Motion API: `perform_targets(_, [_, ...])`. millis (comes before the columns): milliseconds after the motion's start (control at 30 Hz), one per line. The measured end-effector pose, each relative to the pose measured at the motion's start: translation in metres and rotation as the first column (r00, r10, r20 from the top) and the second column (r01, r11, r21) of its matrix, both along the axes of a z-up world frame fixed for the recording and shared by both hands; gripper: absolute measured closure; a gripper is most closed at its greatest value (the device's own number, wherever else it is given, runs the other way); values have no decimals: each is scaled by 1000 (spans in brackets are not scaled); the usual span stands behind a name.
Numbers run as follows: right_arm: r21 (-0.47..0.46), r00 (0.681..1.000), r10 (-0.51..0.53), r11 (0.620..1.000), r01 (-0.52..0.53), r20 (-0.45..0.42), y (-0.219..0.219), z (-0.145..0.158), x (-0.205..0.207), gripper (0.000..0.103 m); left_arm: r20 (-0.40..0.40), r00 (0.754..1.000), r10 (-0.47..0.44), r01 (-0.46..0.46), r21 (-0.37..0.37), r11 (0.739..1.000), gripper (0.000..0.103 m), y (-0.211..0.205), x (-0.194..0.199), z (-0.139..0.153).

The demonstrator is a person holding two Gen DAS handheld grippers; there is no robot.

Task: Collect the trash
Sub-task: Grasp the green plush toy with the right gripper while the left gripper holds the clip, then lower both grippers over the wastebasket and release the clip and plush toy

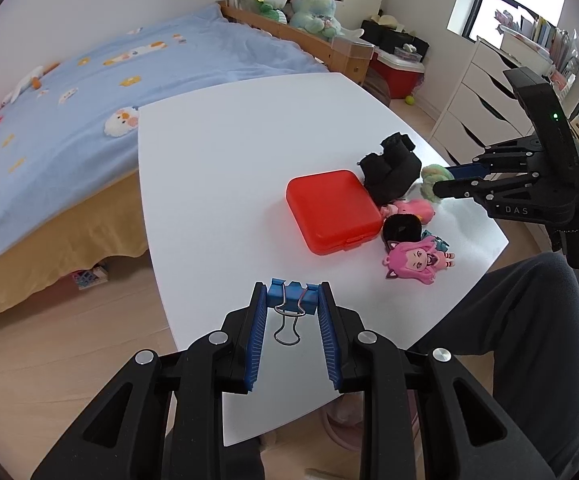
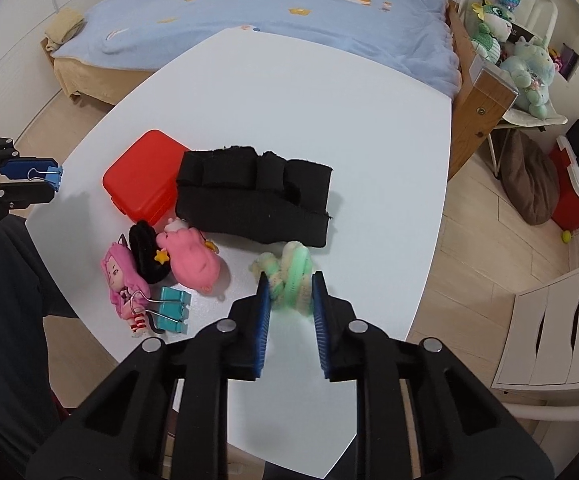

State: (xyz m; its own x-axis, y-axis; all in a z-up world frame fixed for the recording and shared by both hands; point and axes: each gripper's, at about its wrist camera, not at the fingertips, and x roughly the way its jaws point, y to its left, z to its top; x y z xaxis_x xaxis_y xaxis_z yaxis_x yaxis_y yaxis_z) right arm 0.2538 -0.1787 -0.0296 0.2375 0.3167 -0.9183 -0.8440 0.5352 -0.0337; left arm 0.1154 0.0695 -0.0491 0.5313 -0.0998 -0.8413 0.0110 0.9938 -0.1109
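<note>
Green fuzzy scrunchie (image 2: 291,280) was pinched on the table (image 2: 329,120) by the right gripper (image 2: 289,286), jaws nearly closed. Blue binder clip (image 1: 292,294) was clamped between the left gripper's (image 1: 292,300) narrow jaws.

1. Your box (image 2: 141,178) lay on the table (image 2: 329,120), touching the folded cloth (image 2: 253,204) to its right.
2. Your doll (image 2: 123,280) and plush toy (image 2: 191,258) lay before them.
3. Your binder clip (image 2: 173,308) lay just right of the doll.
</note>
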Motion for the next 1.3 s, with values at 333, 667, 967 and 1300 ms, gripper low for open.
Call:
perform_targets(333, [99,999,-36,995,34,9,-22,28,-28,86,35,999,-16,17,-4,1000,77,-13,-16,11])
perform_targets(667, [181,999,-16,983,10,34,-47,54,-81,86,76,995,-60,59,11,998,77,-45,-44,21])
perform_targets(967, [244,999,11,970,-19,36,-69,70,-130,86,105,990,-92,92,5,996,77,-70,-75,26])
perform_targets(1300, [283,999,39,959,-34,-13,-90,61,-176,86,112,989,-96,100,-25,995,77,-93,-109,15])
